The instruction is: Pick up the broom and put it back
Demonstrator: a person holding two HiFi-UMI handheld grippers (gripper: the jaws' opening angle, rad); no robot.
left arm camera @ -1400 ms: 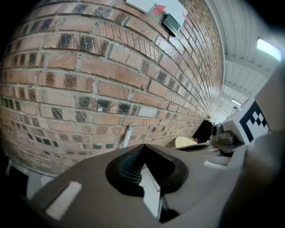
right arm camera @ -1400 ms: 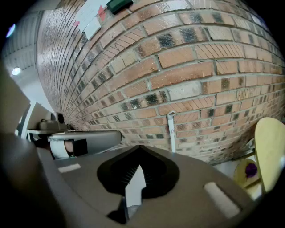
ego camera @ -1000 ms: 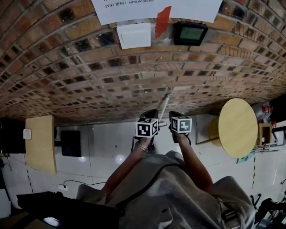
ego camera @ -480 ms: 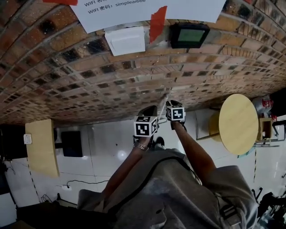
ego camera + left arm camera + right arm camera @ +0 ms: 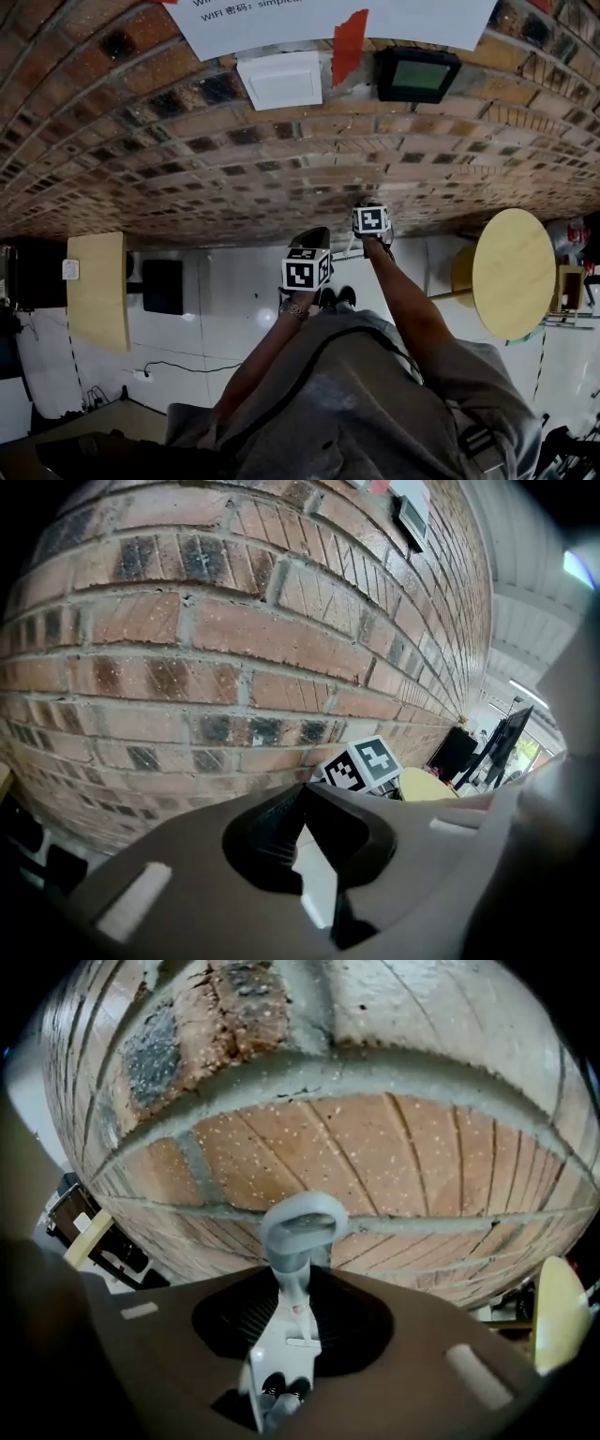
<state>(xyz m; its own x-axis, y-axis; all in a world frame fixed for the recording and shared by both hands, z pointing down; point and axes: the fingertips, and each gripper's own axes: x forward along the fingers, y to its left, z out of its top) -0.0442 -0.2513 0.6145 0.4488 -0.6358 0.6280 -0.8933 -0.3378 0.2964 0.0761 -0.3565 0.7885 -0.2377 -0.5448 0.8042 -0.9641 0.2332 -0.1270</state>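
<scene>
In the right gripper view the broom's pale grey handle stands upright against the brick wall. Its hanging loop is at the top. My right gripper has the handle between its jaws. The jaws are opening, and dark gaps show on both sides of the handle. The head view has the right gripper close to the wall's foot, beyond my left gripper. There the broom is hidden by the grippers. In its own view the left gripper has its tips together with nothing between them.
A round wooden table stands at the right and a rectangular wooden tabletop at the left. On the wall hang a white box and a dark screen. A cable lies on the white floor.
My right gripper has moved away from the left one, toward the wall. The thin handle seen between the two grippers earlier no longer shows. The left gripper has barely shifted.
</scene>
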